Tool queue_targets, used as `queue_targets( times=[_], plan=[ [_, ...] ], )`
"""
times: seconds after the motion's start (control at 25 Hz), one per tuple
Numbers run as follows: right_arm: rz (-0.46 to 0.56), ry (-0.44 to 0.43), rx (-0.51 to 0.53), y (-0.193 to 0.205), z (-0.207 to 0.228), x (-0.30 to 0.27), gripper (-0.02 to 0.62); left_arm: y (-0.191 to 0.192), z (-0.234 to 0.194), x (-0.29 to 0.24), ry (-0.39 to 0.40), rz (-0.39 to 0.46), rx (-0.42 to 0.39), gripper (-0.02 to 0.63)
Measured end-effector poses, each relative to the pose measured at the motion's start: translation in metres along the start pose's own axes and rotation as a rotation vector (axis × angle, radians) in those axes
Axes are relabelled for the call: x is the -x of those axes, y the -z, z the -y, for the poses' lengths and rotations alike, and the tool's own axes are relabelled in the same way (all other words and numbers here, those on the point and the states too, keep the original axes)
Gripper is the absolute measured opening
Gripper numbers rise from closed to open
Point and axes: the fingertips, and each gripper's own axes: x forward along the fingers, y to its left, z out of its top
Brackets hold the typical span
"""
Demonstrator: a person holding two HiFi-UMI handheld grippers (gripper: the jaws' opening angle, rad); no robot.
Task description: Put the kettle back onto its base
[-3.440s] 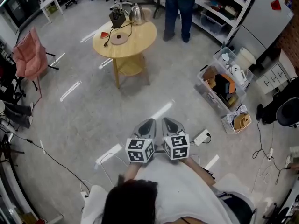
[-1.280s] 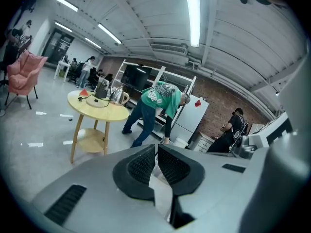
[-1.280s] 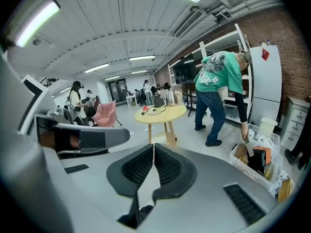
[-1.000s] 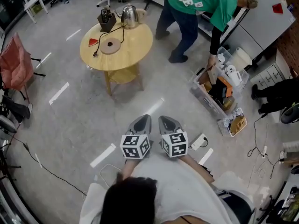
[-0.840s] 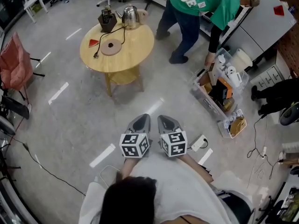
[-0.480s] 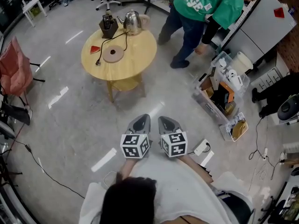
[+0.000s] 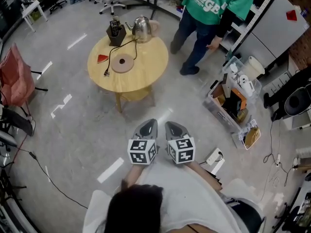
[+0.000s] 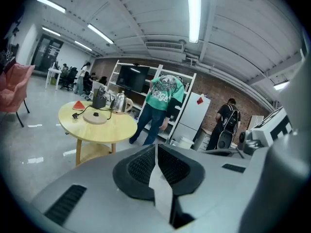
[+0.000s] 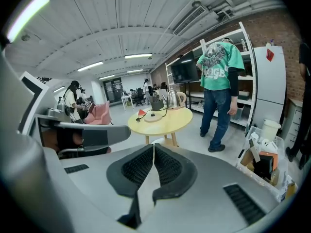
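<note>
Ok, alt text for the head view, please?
A kettle stands at the far edge of a round wooden table, apart from its round base near the middle. Nearer the camera, the left hand-held gripper and right hand-held gripper are side by side above the floor, both shut and empty. A person in a green top stands right of the table.

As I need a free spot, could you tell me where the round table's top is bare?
The table is bare nearer than the base and to its right. The far and left edges are crowded: kettle, black holder, red wedge.
</note>
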Motion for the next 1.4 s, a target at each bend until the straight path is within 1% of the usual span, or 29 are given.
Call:
queue_targets(
  times=[0.16,0.36,0.48,0.6,0.8,1.08,1.24,1.4],
  plan=[
    [-0.001,0.009,-0.021,-0.006,-0.005,-0.012,0.029,-0.007,-0.011,-0.003,0.016,-0.006,-0.009,0.038],
    [-0.009,0.027,-0.039,-0.002,-0.006,-0.019,0.029,-0.005,-0.020,-0.006,0.034,-0.023,-0.006,0.038],
    [-0.017,0.036,-0.028,-0.002,-0.008,-0.022,0.029,-0.005,-0.023,-0.006,0.040,-0.027,-0.020,0.038],
    [-0.019,0.027,-0.015,-0.004,-0.015,-0.030,0.029,-0.008,-0.028,-0.007,0.046,-0.028,-0.037,0.038],
    [-0.017,0.019,-0.023,-0.008,-0.019,-0.038,0.029,-0.013,-0.042,-0.004,0.025,-0.017,-0.029,0.038],
    [-0.016,0.019,-0.012,-0.013,-0.025,-0.048,0.029,-0.017,-0.053,0.000,0.008,-0.018,-0.069,0.038],
    [-0.019,0.013,-0.019,-0.014,-0.028,-0.049,0.029,-0.019,-0.059,0.005,-0.011,-0.014,-0.058,0.038],
    [-0.017,0.018,-0.026,-0.015,-0.027,-0.047,0.029,-0.020,-0.060,0.005,-0.012,-0.018,-0.055,0.038]
  ],
)
